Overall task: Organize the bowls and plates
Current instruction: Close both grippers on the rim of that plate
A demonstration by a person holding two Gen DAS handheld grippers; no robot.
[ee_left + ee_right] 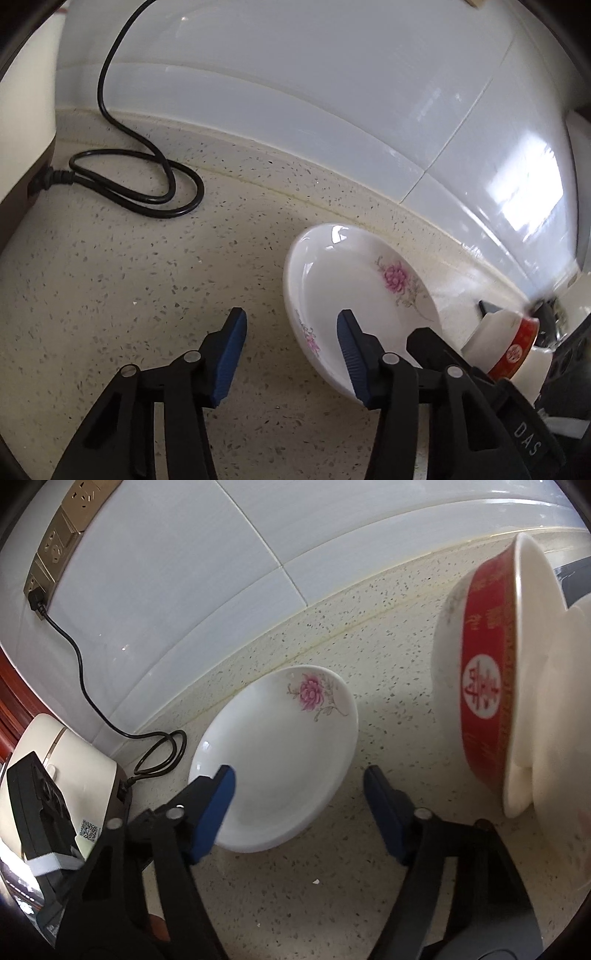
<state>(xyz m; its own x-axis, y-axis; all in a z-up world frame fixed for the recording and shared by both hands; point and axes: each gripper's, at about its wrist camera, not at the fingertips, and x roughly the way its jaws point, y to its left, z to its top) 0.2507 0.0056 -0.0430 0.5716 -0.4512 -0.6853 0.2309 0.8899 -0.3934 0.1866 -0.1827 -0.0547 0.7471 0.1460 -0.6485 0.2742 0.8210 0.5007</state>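
A white plate with pink flowers lies on the speckled counter near the tiled wall; it also shows in the right wrist view. My left gripper is open, its right finger over the plate's near rim. My right gripper is open and empty above the plate's near edge. A red-banded white bowl stands at the right, blurred, with other white dishes nested in it; it shows small in the left wrist view.
A black power cord lies looped on the counter beside a cream appliance at the left. A gold socket strip is on the tiled wall. The other gripper's body is at the lower left.
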